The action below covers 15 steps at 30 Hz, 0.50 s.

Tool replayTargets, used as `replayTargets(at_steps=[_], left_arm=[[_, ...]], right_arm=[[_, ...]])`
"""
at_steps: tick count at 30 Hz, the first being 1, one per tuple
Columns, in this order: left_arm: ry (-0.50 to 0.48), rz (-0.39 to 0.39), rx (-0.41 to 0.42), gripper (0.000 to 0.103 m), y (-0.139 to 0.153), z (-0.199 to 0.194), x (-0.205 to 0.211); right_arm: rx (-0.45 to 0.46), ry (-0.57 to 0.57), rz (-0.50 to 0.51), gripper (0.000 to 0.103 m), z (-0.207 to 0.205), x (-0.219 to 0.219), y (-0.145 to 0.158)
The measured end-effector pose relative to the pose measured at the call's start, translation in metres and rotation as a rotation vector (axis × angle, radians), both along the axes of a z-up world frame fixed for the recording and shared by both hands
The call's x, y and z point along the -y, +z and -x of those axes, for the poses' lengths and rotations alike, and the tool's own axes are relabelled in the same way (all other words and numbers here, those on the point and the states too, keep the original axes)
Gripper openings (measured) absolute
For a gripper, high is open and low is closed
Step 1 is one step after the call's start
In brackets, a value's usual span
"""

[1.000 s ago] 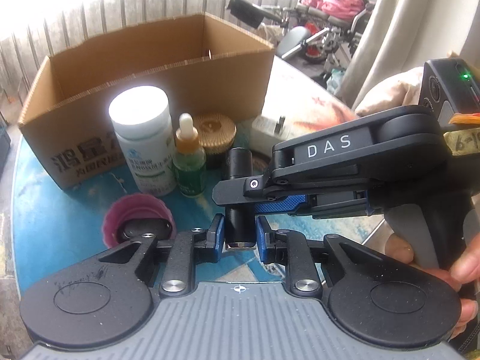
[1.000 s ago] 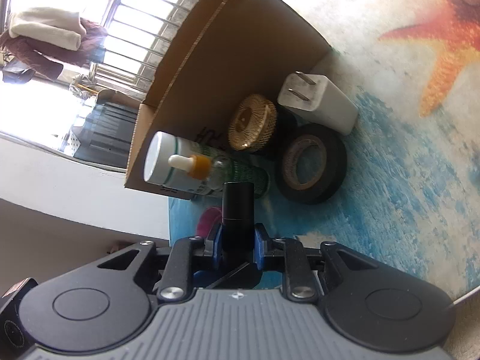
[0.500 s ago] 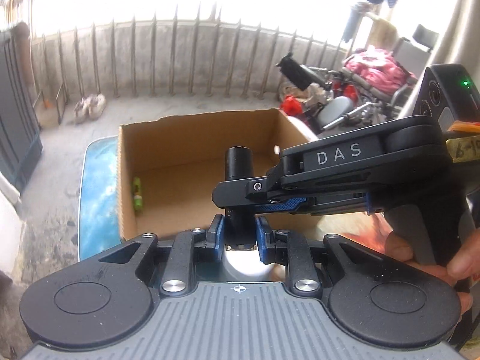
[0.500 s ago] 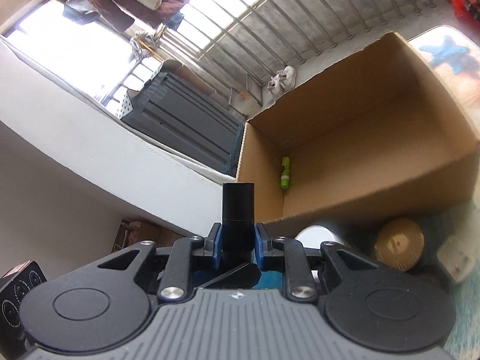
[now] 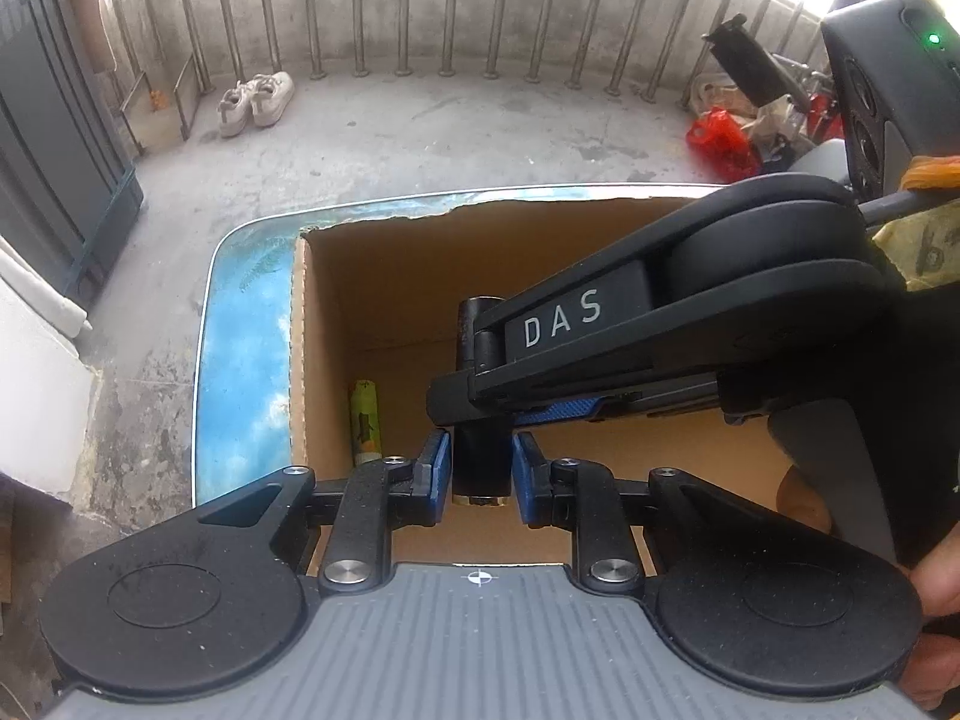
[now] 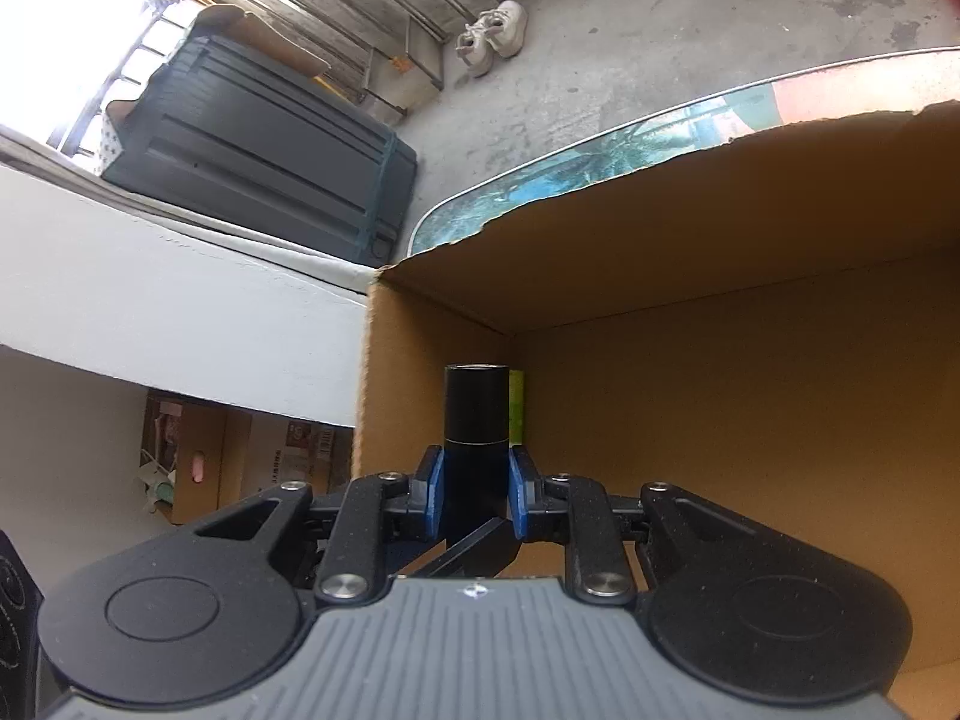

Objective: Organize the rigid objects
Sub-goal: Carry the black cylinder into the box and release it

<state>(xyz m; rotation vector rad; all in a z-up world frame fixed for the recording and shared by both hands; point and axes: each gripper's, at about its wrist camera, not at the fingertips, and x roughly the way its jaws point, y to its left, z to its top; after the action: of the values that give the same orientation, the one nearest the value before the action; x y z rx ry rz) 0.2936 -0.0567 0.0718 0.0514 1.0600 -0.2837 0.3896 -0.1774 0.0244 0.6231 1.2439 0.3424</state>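
Hovering over the box (image 5: 372, 276), both grippers clamp one black tube (image 5: 480, 456): left gripper (image 5: 480, 471) low, right gripper (image 6: 477, 492) midway. A green stick (image 5: 365, 414) lies inside, far left. Next, probably: lower, then release.

2 wrist views, down into shared box (image 5: 336, 312)

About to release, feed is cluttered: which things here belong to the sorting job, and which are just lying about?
Job:
black cylinder, clamped by left gripper and right gripper
cardboard box
green tube inside the box

Lying about:
white shoes
red bag
dark cabinet
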Motion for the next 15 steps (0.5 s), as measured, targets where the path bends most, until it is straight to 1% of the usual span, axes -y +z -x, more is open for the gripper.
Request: replayTargets(at_steps=[3, 7, 9, 12, 14, 15], left_arm=[[0.013, -0.013, -0.008, 0.022, -0.005, -0.005, 0.001], [0.019, -0.025, -0.02, 0.022, -0.009, -0.006, 0.003], [0.018, -0.024, -0.02, 0.022, -0.009, -0.006, 0.004], [0.025, -0.012, -0.013, 0.023, -0.005, -0.005, 0.001], [0.025, -0.001, -0.001, 0.023, 0.001, -0.001, -0.001], [0.023, 0.001, 0.007, 0.024, 0.004, 0.001, -0.002]], right_arm=[[-0.031, 0.005, 0.017, 0.024, -0.013, -0.004, -0.018], [-0.058, 0.01, 0.047, 0.024, -0.018, -0.011, -0.038], [-0.056, 0.017, 0.06, 0.025, -0.02, -0.014, -0.041], [-0.026, 0.011, 0.067, 0.027, -0.02, -0.011, -0.037], [-0.014, 0.006, 0.063, 0.036, -0.018, -0.009, -0.032], [-0.006, 0.004, 0.067, 0.05, -0.017, -0.007, -0.029]])
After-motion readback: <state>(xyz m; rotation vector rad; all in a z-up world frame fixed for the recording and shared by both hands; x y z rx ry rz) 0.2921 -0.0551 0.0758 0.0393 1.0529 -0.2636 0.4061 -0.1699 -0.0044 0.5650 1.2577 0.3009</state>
